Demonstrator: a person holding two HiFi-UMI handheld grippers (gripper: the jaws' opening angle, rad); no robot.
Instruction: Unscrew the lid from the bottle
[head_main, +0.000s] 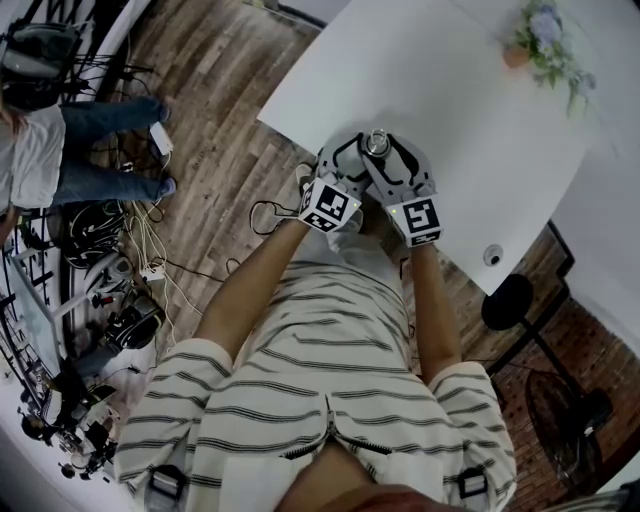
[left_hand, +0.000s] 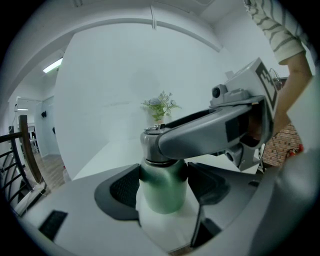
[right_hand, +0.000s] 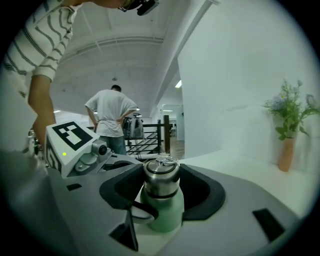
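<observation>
white table — vase of flowers near its edge | cables on wood floor | bystander

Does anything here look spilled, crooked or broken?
Nothing stands out. The green bottle stands upright on the white table, lid on, nothing spilled. The left gripper has its jaws clamped on the body, the right gripper on the lid.

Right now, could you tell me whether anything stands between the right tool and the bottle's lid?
Nothing visible does. The right tool closes on both sides of the lid, with nothing between. The left tool clamps the green bottle lower down.
</observation>
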